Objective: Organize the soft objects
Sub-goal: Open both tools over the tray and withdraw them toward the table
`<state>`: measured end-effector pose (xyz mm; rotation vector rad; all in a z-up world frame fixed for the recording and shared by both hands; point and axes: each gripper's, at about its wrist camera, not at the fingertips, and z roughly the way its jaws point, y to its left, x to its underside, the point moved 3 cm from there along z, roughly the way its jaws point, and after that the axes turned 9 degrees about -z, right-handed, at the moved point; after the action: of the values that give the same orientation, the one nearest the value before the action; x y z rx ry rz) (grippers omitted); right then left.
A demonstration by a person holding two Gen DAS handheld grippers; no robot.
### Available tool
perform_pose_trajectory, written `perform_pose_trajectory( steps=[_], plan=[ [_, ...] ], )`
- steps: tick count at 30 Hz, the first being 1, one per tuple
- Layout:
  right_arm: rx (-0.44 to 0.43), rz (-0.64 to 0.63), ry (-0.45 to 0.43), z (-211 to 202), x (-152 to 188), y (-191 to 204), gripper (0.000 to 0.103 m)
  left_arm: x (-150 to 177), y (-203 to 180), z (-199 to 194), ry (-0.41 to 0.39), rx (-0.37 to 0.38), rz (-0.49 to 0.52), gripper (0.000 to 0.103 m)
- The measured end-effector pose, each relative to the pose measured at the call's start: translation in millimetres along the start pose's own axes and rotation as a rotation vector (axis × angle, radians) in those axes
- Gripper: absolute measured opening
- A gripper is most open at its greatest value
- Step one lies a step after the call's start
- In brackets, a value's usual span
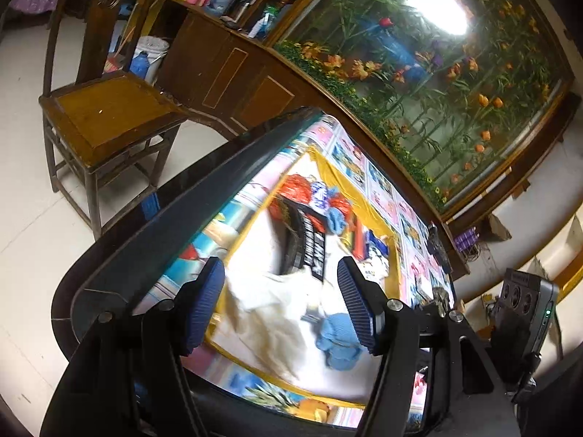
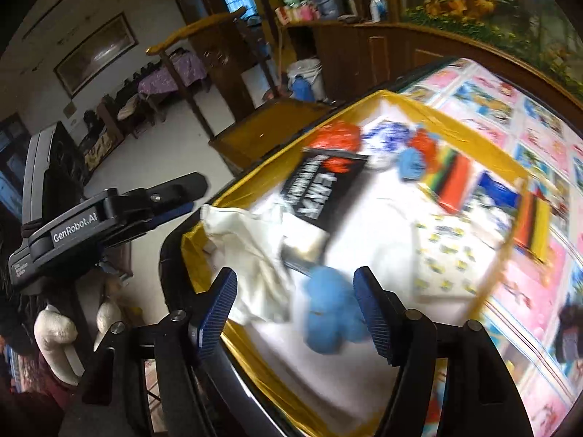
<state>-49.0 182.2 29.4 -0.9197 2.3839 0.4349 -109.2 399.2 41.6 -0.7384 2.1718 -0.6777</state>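
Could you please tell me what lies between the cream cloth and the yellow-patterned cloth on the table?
The blue plush toy lies between the cream cloth and the yellow-patterned cloth, clearest in the right wrist view.

Your table (image 2: 539, 138) has a dark rim and a pink-and-blue picture-print cover. You've got a white mat with yellow border (image 2: 397, 103) lying flat on it. At the far right edge sits a dark, blurred object (image 2: 570, 331) you can't identify.
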Motion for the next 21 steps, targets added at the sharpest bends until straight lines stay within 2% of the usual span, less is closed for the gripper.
perform_pose_trajectory(
  steps=[4,9,12,15,21],
  plan=[
    [0.069,0.107,-0.036,-38.9,41.3,-44.4,0.070,14.1,-27.4,0.0,0.000,0.008,0.074,0.063],
    [0.191,0.269,-0.111,-112.3,93.6,-104.6,0.071,39.1,-72.6,6.2,0.021,0.034,0.204,0.063],
    [0.295,0.372,-0.156,-158.2,127.9,-143.1,0.076,55.8,-99.2,14.5,0.063,0.052,0.273,0.063],
    [0.382,0.469,-0.185,-197.6,166.9,-173.5,0.076,77.3,-123.6,24.8,0.126,0.075,0.327,0.063],
    [0.459,0.591,-0.186,-243.7,219.0,-197.8,0.076,119.2,-160.7,46.9,0.232,0.071,0.411,0.063]
  ],
)
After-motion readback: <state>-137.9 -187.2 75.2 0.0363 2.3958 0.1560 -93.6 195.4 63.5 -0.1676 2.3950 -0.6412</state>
